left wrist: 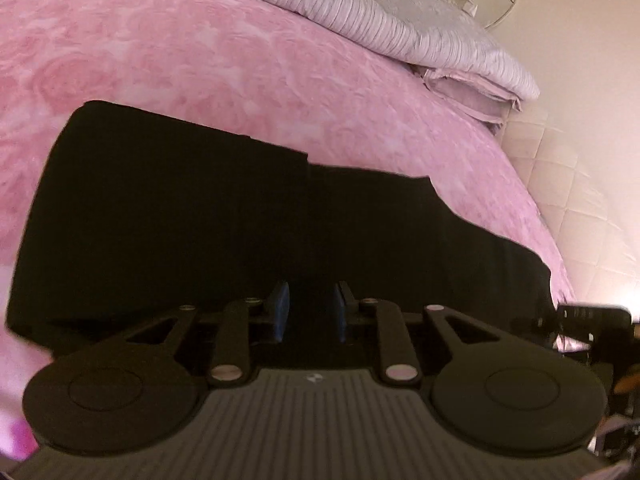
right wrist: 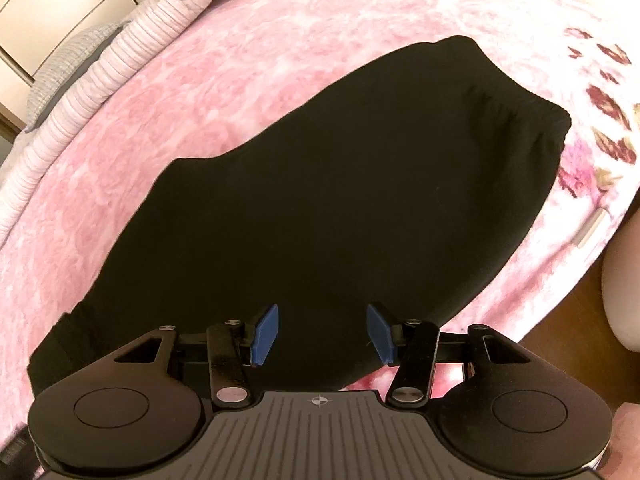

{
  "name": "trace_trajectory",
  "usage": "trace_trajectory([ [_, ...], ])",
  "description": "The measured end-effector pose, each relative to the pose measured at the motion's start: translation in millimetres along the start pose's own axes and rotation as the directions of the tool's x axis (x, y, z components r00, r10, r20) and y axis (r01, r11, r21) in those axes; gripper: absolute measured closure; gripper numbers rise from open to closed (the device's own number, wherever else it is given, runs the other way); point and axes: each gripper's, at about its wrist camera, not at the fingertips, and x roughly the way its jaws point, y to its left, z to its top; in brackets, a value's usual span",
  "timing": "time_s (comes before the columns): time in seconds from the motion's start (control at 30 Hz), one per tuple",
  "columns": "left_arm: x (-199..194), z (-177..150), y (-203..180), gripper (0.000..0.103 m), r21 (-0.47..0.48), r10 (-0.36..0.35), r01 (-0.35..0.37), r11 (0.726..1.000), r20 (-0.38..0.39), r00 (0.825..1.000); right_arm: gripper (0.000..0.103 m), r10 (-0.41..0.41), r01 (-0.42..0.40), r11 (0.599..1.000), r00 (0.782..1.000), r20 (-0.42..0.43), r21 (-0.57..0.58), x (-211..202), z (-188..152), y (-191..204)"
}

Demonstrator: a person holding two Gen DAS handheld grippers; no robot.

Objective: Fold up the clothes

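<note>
Black trousers (right wrist: pixel 328 200), apparently sweatpants with a gathered elastic waistband (right wrist: pixel 532 120), were laid along a pink rose-patterned bedspread (left wrist: pixel 200 60), with striped pillows (left wrist: pixel 360 20) stacked at the far end. In the right wrist view the right claw (right wrist: pixel 322 334) was held released above the near edge of the trousers, jaws wide apart, nothing between its blue pads (right wrist: pixel 264 336). In the left wrist view the left claw (left wrist: pixel 310 310) was held over the same dark cloth, jaws only narrowly parted; no cloth could be made out between the pads, so it was judged released, though black on black left this uncertain. A stepped layer edge (left wrist: pixel 308 164) suggested that the garment was already doubled lengthwise.

Risks judged from this position:
- only the top layer might be pinched, so that the layers separated when lifted;
- the plush bedspread might be caught together with the trousers;
- uneven lifting by the two claws might skew the fold;
- thick doubled cloth might slip from narrow pads.
</note>
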Motion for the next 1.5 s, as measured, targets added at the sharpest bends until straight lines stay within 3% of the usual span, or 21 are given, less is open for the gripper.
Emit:
trace_trajectory([
  [0.13,-29.9,3.8,18.6,0.082,-0.004,0.057,-0.057,0.998,0.012,0.998,0.05,0.116,-0.116,0.993,0.993,-0.025,0.0,4.4,-6.0,12.8],
  [0.2,-40.6,10.1,33.0,0.082,-0.024,0.131,-0.131,0.991,0.007,0.991,0.05,0.199,-0.2,0.98,0.978,-0.061,-0.001,9.6,-13.6,25.6],
  [0.3,-48.1,20.2,62.1,0.081,-0.091,0.237,-0.239,0.967,-0.034,0.971,0.05,0.31,-0.314,0.949,0.941,-0.137,-0.009,24.7,-28.9,54.2],
  [0.4,-52.5,25.4,85.4,0.081,-0.136,0.293,-0.301,0.944,-0.073,0.953,0.05,0.394,-0.406,0.914,0.893,-0.216,-0.01,44.7,-45.7,84.9],
  [0.5,-51.5,28.1,98.7,0.081,-0.184,0.288,-0.297,0.937,-0.075,0.955,0.05,0.468,-0.491,0.871,0.845,-0.259,-0.025,64.7,-55.5,115.3],
  [0.63,-54.2,27.3,109.3,0.081,-0.243,0.256,-0.264,0.933,-0.065,0.964,0.05,0.504,-0.526,0.85,0.816,-0.282,-0.003,88.0,-63.3,142.5],
  [0.77,-48.9,31.6,116.9,0.081,-0.252,0.247,-0.254,0.934,-0.059,0.967,0.05,0.487,-0.493,0.868,0.827,-0.282,0.055,107.6,-69.8,147.9],
  [0.9,-46.7,35.7,122.7,0.081,-0.244,0.241,-0.248,0.937,-0.059,0.969,0.051,0.511,-0.509,0.858,0.828,-0.232,0.073,114.7,-70.7,149.5],
  [0.97,-45.6,37.0,124.5,0.081,-0.236,0.238,-0.246,0.94,-0.061,0.969,0.067,0.508,-0.512,0.858,0.833,-0.217,0.043,115.1,-72.0,154.0],
  [1.0,-44.6,37.8,125.1,0.081,-0.23,0.238,-0.246,0.942,-0.063,0.969,0.092,0.502,-0.511,0.86,0.838,-0.214,0.017,114.5,-72.6,157.0],
  [1.03,-43.8,38.5,125.1,0.081,-0.223,0.237,-0.246,0.943,-0.066,0.969,0.097,0.496,-0.509,0.861,0.843,-0.21,-0.01,113.9,-73.2,160.0],
  [1.13,-44.6,41.7,122.2,0.081,-0.211,0.224,-0.233,0.949,-0.066,0.972,0.099,0.481,-0.503,0.859,0.857,-0.184,-0.096,107.2,-74.8,167.3],
  [1.3,-48.1,49.3,108.6,0.081,-0.177,0.161,-0.166,0.97,-0.043,0.986,0.099,0.483,-0.476,0.855,0.875,-0.016,-0.204,62.2,-62.9,154.0],
  [1.5,-25.9,44.4,87.0,0.081,-0.141,0.091,-0.104,0.985,-0.101,0.991,0.099,0.308,-0.264,0.931,0.938,0.157,-0.251,20.5,-42.2,88.3],
])
